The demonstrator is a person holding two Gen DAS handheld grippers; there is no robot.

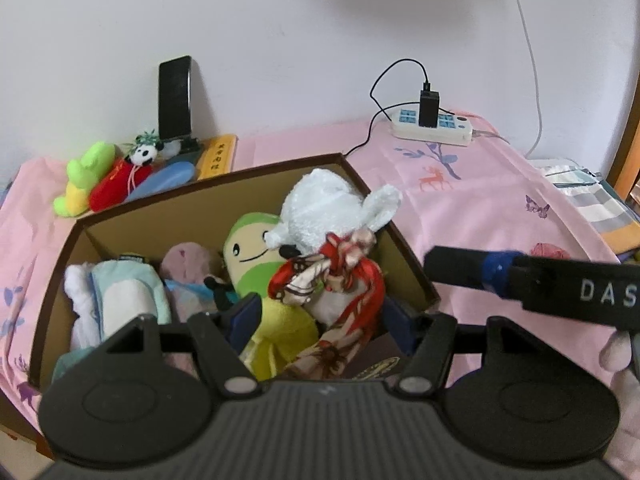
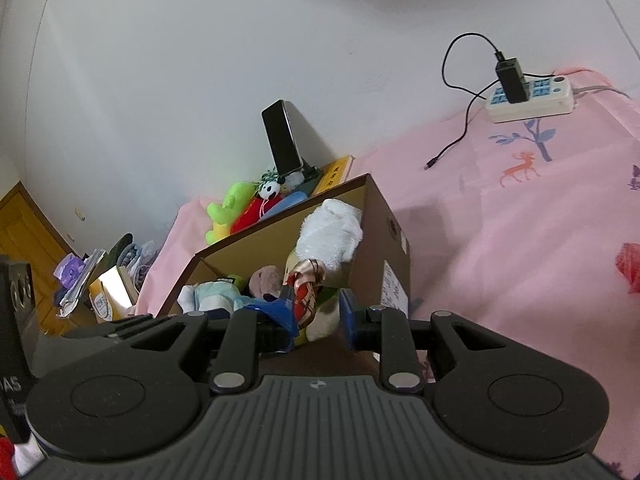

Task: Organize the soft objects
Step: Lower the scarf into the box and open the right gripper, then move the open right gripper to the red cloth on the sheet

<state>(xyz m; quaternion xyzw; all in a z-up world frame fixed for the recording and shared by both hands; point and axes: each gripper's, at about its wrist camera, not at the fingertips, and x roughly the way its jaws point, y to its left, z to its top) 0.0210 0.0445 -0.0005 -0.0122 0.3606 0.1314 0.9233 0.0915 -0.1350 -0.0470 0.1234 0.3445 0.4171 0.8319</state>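
A brown cardboard box on the pink bed holds several soft toys: a white rabbit plush, a green-faced plush, a red-haired doll, a yellow plush and a pale blue one. My left gripper is open above the box's near side, its fingers either side of the doll and yellow plush. My right gripper is open over the box's near corner, with the doll between its fingers. A green plush and a panda in red lie behind the box.
A phone on a stand leans by the wall on a yellow book. A power strip with charger and cable lies on the pink sheet at the back right. Folded cloth sits at the right edge. Clutter and a wooden door lie left of the bed.
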